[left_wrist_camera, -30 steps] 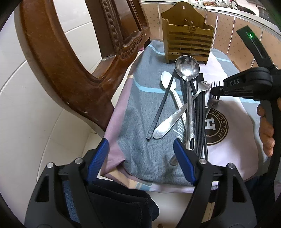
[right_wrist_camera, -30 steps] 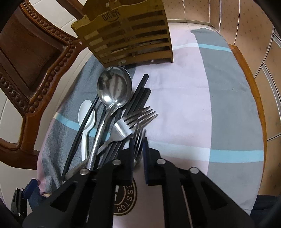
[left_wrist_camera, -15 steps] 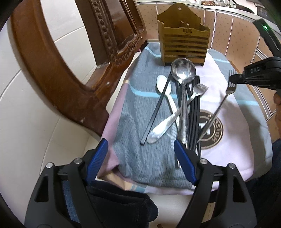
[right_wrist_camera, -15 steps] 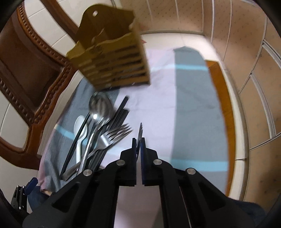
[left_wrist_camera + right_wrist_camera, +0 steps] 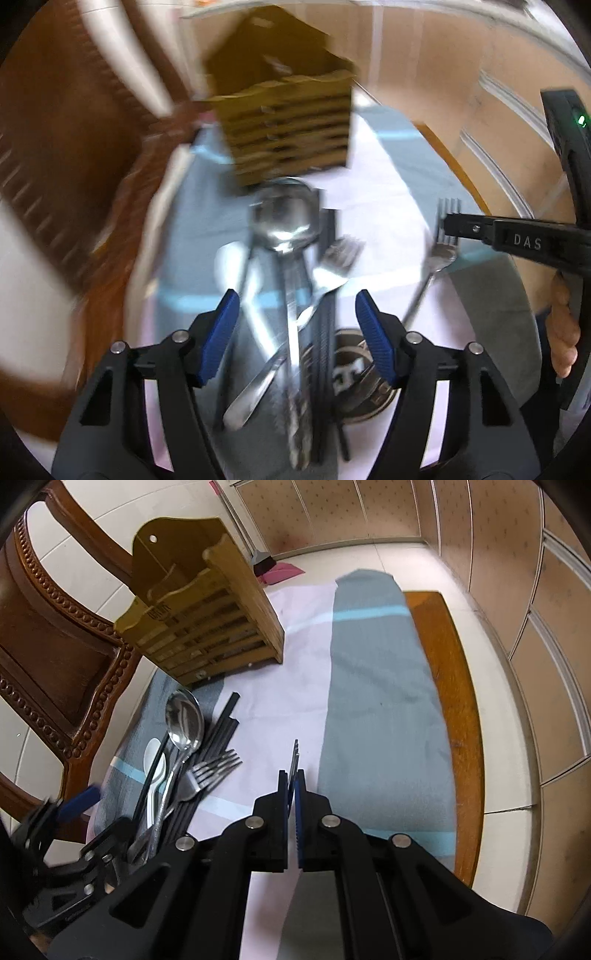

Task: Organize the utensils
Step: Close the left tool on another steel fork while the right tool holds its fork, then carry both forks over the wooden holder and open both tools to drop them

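Note:
A wooden slatted utensil holder [image 5: 288, 122] [image 5: 199, 627] stands at the far end of the cloth. In front of it lies a pile: a large steel spoon [image 5: 284, 221] [image 5: 183, 723], a white spoon [image 5: 153, 760], a fork [image 5: 338, 254] [image 5: 210, 771] and black chopsticks [image 5: 221, 727]. My right gripper [image 5: 292, 775] [image 5: 448, 225] is shut on a second fork [image 5: 439, 251] [image 5: 294, 753] and holds it lifted to the right of the pile. My left gripper [image 5: 297, 325] is open and empty, low over the pile's handles.
A grey, pink and blue-striped cloth [image 5: 373, 686] covers a wooden table [image 5: 454, 709]. A carved wooden chair [image 5: 48, 635] stands at the left. Tiled floor and panelled wall lie beyond. The left wrist view is motion-blurred.
My right gripper closed on a fork and lifted it off the pile to the right. My left gripper moved forward over the utensils, toward the holder.

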